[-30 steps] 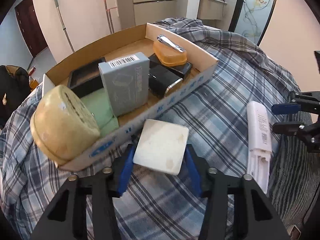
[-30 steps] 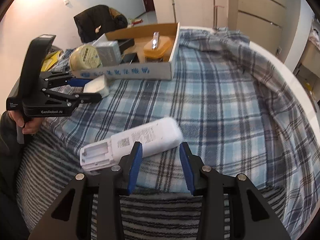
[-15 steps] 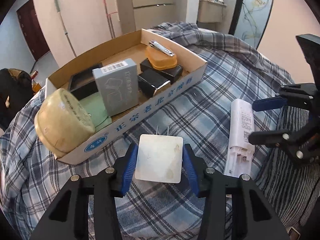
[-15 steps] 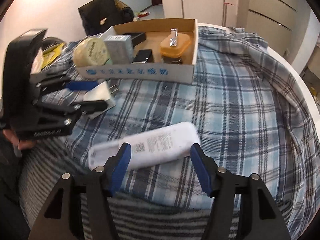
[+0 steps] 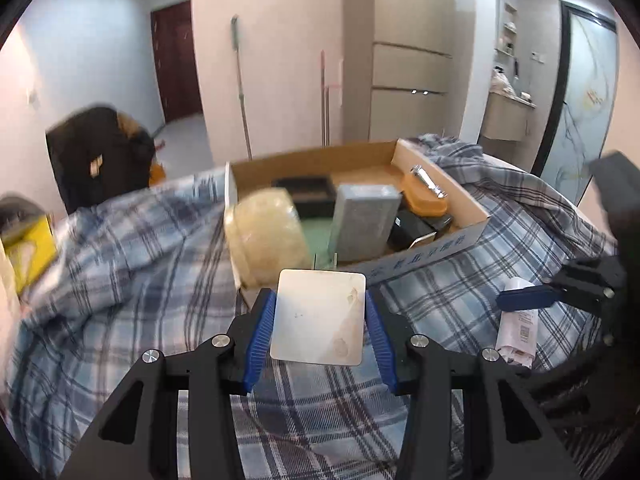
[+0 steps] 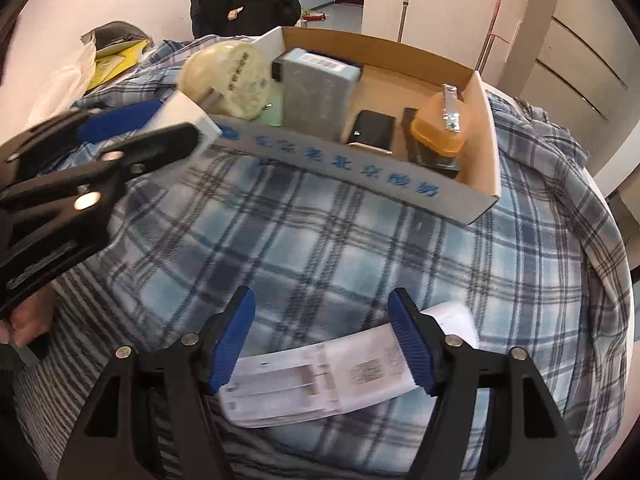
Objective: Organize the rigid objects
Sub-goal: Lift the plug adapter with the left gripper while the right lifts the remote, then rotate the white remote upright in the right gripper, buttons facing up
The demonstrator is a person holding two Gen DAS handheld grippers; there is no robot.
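My left gripper (image 5: 319, 322) is shut on a white square plug adapter (image 5: 319, 316), its prongs pointing toward the cardboard box (image 5: 430, 254), and holds it above the plaid cloth just short of the box's near wall. The adapter also shows in the right wrist view (image 6: 188, 118). My right gripper (image 6: 322, 340) is open, its fingers on either side of a white remote (image 6: 320, 376) that lies face down on the cloth. The remote also shows in the left wrist view (image 5: 516, 330). The box holds a yellowish round tin (image 5: 264, 238), a grey box (image 5: 364, 220) and an orange case (image 5: 424, 200).
A nail clipper (image 6: 450, 110) lies on the orange case. Black items (image 6: 372, 128) sit in the box. The plaid cloth (image 6: 340, 248) covers a round table. A black bag (image 5: 100, 152) and a yellow packet (image 5: 30, 252) lie beyond the table's left edge.
My left gripper has lifted the adapter and tilted up toward the box. My right gripper has opened wider and come down over the remote, which now lies between its fingers.
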